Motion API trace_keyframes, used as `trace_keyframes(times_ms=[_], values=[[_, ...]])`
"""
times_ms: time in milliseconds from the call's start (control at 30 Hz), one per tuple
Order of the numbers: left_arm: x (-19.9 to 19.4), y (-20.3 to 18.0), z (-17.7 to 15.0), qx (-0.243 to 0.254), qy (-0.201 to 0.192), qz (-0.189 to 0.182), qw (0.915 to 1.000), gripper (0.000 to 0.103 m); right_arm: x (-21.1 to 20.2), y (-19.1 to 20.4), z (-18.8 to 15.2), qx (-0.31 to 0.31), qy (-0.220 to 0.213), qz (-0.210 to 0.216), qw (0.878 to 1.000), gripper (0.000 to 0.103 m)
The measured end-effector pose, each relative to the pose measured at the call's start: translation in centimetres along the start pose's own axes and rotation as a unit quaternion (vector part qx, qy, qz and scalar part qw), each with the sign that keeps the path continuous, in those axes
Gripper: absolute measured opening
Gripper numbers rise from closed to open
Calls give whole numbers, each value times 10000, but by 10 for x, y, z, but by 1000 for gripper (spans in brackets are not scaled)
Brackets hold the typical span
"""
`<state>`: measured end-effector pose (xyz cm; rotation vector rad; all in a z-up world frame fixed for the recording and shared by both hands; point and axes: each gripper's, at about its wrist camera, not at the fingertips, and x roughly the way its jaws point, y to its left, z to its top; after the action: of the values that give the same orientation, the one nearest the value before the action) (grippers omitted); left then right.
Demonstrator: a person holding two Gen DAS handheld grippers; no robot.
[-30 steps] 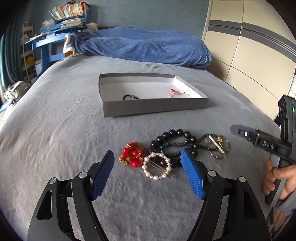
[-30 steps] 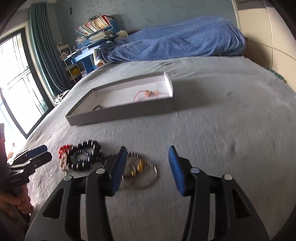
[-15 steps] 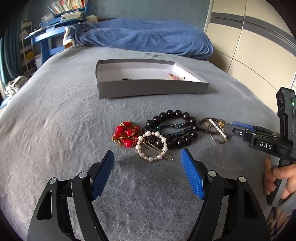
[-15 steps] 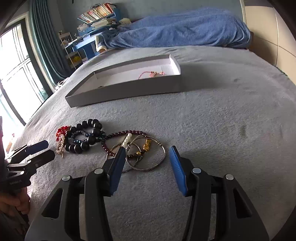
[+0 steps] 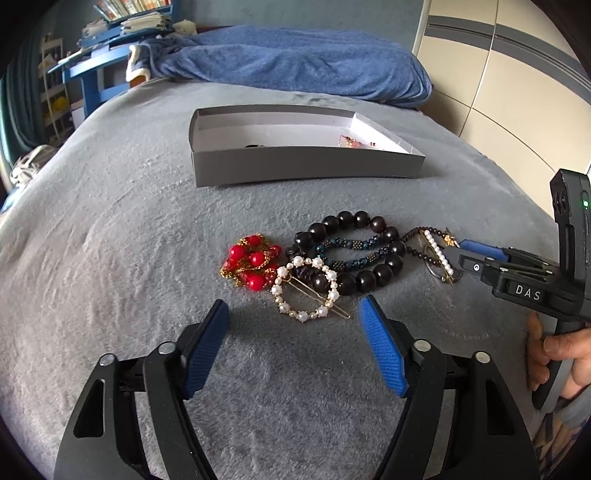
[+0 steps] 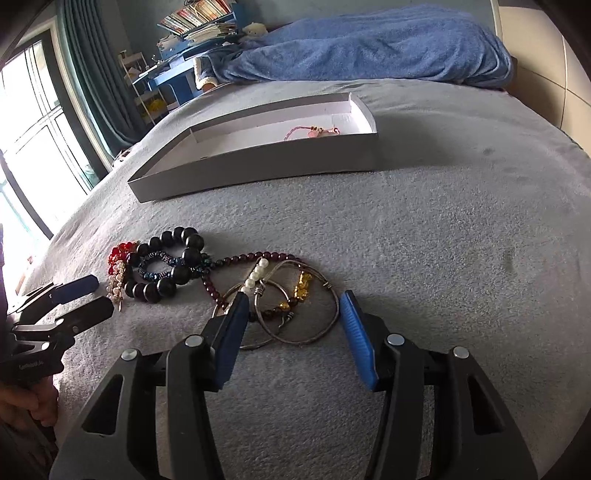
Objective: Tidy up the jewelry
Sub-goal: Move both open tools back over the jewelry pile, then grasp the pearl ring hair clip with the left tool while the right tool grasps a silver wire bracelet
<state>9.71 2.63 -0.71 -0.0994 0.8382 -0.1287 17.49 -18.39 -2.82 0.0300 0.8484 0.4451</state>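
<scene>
Silver bangles [image 6: 295,317] mid-bed: light, stiff, slippery, tangled with beads; pinch rim. Right hand-held gripper [image 6: 291,325] closing around, not gripping. Left hand-held gripper [image 5: 295,328] closing, empty, near pearl clip [image 5: 306,288].

A grey fleece bedspread [image 5: 110,229] stretches out beneath and ahead of the gripper, and far ahead, at its end, lies a rumpled blue blanket [image 5: 295,59]. Ahead and to the left stands a blue shelf unit [image 6: 173,74] topped with stacked books [image 6: 199,18], with teal curtains [image 6: 92,74] and a bright window [image 6: 33,147] further left. To the right rises a cream panelled wardrobe [image 5: 517,92] with a grey stripe.
</scene>
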Motion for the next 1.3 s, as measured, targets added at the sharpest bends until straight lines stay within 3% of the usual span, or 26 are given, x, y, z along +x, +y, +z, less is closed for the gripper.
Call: trace_keyframes(times_ms=[100, 167, 200, 333, 700, 833, 1033, 1200, 1300], values=[[2, 0, 1, -38, 35, -103, 9999, 59, -1, -1, 0, 14, -39, 30, 10000, 43], [3, 0, 3, -82, 53, -192, 9998, 56, -3, 0, 1, -22, -81, 65, 9999, 29], [3, 0, 3, -95, 66, -234, 9997, 55, -3, 1, 1, -31, -85, 41, 10000, 26], [8, -2, 3, -95, 178, -302, 9993, 55, -1, -1, 1, 33, -51, 57, 10000, 26], [26, 2, 17, -315, 281, -341, 9985, 55, -4, -3, 0, 105, -140, -34, 9998, 44], [25, 5, 16, -358, 236, -425, 9982, 42, -1, -4, 0, 137, -70, 39, 9999, 49], [16, 4, 11, -359, 114, -468, 9982, 41, 0, -7, 0, 198, -62, 124, 9997, 51], [6, -1, 3, -243, -2, -460, 9986, 41, -14, -13, -1, 381, -424, 45, 9984, 56], [1, 0, -1, -232, -59, -452, 9987, 41, -11, -19, -1, 540, -338, 61, 9980, 58]])
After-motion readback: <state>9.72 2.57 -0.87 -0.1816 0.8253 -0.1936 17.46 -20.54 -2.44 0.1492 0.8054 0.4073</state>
